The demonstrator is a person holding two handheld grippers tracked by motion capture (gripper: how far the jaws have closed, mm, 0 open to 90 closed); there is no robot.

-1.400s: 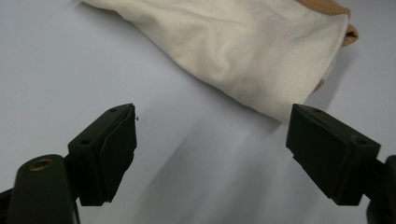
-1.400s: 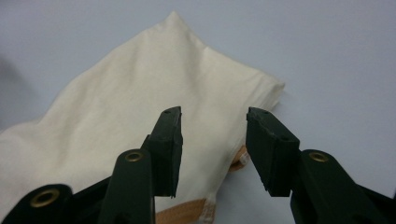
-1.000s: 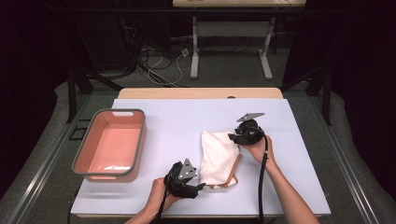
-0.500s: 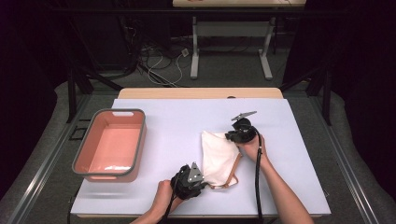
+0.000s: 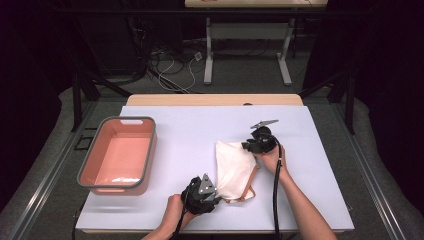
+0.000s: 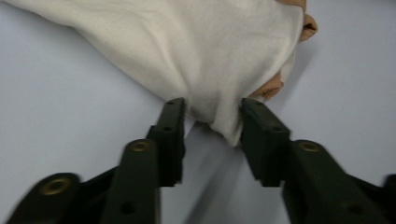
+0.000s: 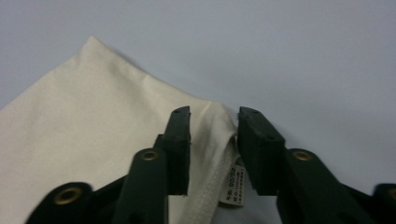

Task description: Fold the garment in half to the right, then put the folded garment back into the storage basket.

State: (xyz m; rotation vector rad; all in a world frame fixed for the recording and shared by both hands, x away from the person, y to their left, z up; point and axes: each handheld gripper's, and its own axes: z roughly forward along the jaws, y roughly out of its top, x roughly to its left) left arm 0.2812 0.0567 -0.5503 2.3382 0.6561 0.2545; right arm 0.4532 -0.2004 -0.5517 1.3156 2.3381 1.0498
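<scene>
Cream cloth garment (image 5: 234,169) lies on the table (image 5: 190,135), approx 3 o'clock of the pink bin (image 5: 120,155). Left gripper (image 6: 212,121) and right gripper (image 7: 214,122): fingers just reopened, spread astride cloth folds w/o pinching. Risk: closing shallow grabs one layer only, so the corner slips and bunches.

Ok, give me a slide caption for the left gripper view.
Left gripper with jaws apart around a bunched corner of cream cloth on the white table.
</scene>
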